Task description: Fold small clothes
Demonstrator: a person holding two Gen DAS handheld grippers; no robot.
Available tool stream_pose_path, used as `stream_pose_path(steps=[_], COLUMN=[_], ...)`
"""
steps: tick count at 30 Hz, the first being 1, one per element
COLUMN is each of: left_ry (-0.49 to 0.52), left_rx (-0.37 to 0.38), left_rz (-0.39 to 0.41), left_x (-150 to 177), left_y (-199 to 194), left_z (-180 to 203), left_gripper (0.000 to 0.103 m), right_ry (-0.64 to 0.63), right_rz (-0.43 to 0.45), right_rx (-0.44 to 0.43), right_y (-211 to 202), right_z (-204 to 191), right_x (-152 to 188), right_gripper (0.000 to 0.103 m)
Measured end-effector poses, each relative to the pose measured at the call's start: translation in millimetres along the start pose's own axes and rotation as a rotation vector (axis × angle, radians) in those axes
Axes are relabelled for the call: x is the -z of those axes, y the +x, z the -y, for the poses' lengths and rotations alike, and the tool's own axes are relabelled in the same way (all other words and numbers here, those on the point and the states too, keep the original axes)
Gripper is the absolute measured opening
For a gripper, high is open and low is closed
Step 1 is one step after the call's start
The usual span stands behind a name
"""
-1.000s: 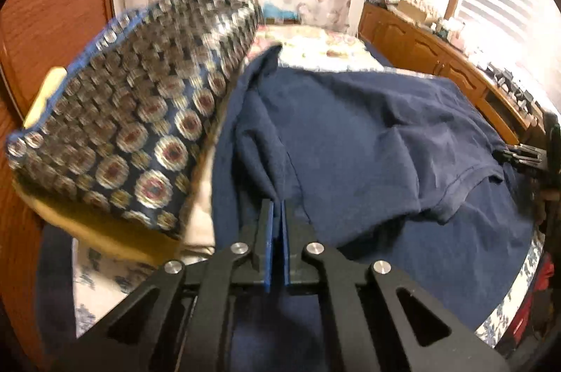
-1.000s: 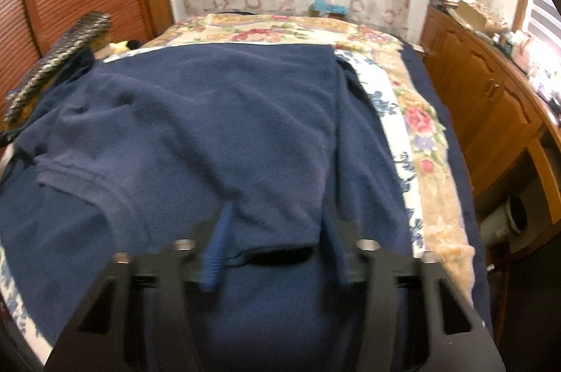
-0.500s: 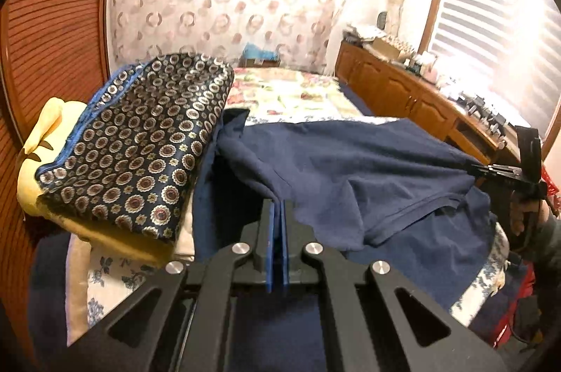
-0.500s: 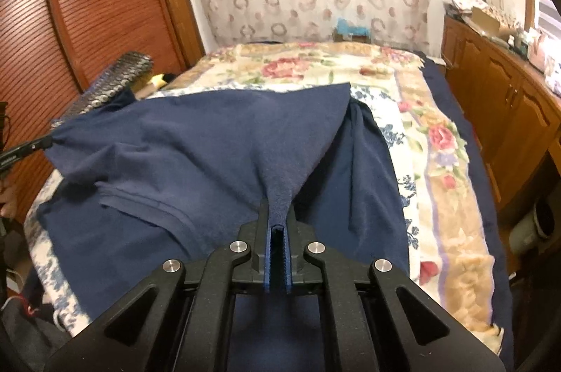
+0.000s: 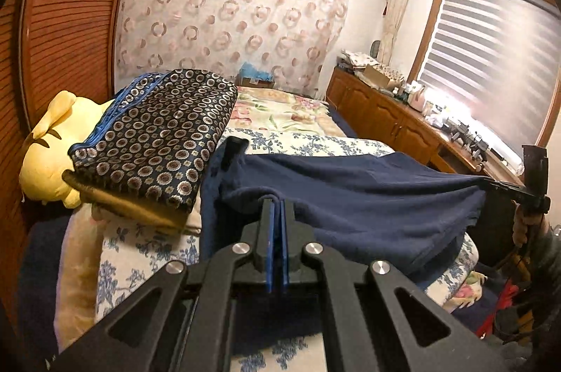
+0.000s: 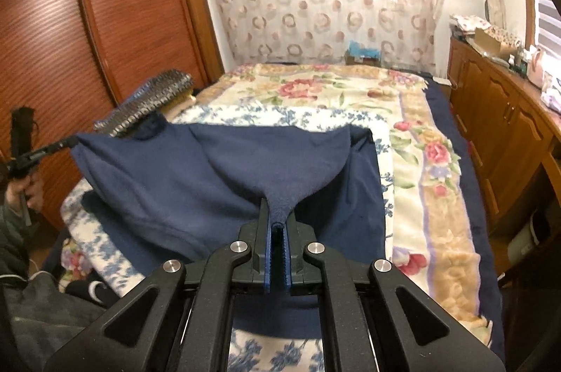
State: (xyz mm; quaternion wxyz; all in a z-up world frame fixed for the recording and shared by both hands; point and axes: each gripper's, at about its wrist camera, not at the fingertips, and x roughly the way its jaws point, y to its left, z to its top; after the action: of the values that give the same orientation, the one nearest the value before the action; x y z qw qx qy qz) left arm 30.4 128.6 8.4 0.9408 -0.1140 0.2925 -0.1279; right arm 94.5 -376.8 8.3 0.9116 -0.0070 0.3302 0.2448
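A navy blue garment (image 5: 368, 196) hangs stretched above the bed between my two grippers; it also shows in the right wrist view (image 6: 224, 175). My left gripper (image 5: 277, 205) is shut on one corner of it. My right gripper (image 6: 278, 214) is shut on the opposite corner, with cloth bunched between the pads. The right gripper also shows at the far right of the left wrist view (image 5: 491, 184). The left gripper shows at the left of the right wrist view (image 6: 72, 142). The garment's far part still rests on the floral bedspread (image 6: 350, 91).
A patterned dark blue cushion (image 5: 157, 133) lies on a yellow plush toy (image 5: 49, 147) at the bed's left, against a wooden louvred wardrobe (image 6: 87, 32). Wooden cabinets (image 6: 508, 116) with clutter run along the right. A curtain (image 5: 228, 14) hangs behind the bed.
My right gripper has closed on the garment's edge. Both grippers have risen and drawn back, lifting the near part of the garment off the bed and stretching it taut.
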Motion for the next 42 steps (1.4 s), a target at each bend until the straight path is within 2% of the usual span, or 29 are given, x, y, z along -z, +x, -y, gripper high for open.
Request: stream_pose_path(steps=[3, 9, 12, 16, 19, 20, 23, 26, 27, 32, 42], left_ry=[-0.013, -0.031, -0.023, -0.009, 0.004, 0.01, 0.021, 0.023, 0.023, 0.017, -0.003], left_rx=[-0.023, -0.107, -0.132, -0.144, -0.135, -0.136, -0.14, -0.14, -0.14, -0.136, -0.165], left_rz=[-0.027, -0.151, -0.185, -0.191, -0.179, -0.176, -0.16, -0.137, -0.131, -0.158, -0.242], left_x=[11, 52, 66, 71, 70, 69, 64, 58, 57, 54, 69], left_y=[4, 30, 37, 39, 36, 34, 29, 24, 23, 37, 65], left_z=[-9, -25, -25, -21, -17, -17, -16, -13, -13, -14, -20], left_gripper=[0.0, 0.0, 0.0, 0.002, 0.007, 0.011, 0.021, 0.039, 0.041, 0.044, 0.044], right_ry=[-0.005, 0.025, 0.045, 0.036, 0.023, 0.019, 0.0, -0.019, -0.025, -0.036, -0.065], right_rz=[-0.025, -0.182, -0.206, -0.21, -0.201, -0.195, -0.16, -0.124, -0.109, -0.069, -0.094], right_rx=[0.01, 0.058, 0.06, 0.08, 0.099, 0.105, 0.139, 0.158, 0.162, 0.13, 0.066], right_y=[0, 41, 50, 50, 44, 41, 31, 23, 21, 31, 85], right_z=[0, 9, 10, 8, 5, 4, 1, -4, -7, -24, -57], right_x=[9, 60, 76, 79, 77, 76, 71, 65, 63, 58, 62], right_gripper=[0.002, 0.002, 0.002, 0.008, 0.02, 0.024, 0.028, 0.033, 0.034, 0.05, 0.052])
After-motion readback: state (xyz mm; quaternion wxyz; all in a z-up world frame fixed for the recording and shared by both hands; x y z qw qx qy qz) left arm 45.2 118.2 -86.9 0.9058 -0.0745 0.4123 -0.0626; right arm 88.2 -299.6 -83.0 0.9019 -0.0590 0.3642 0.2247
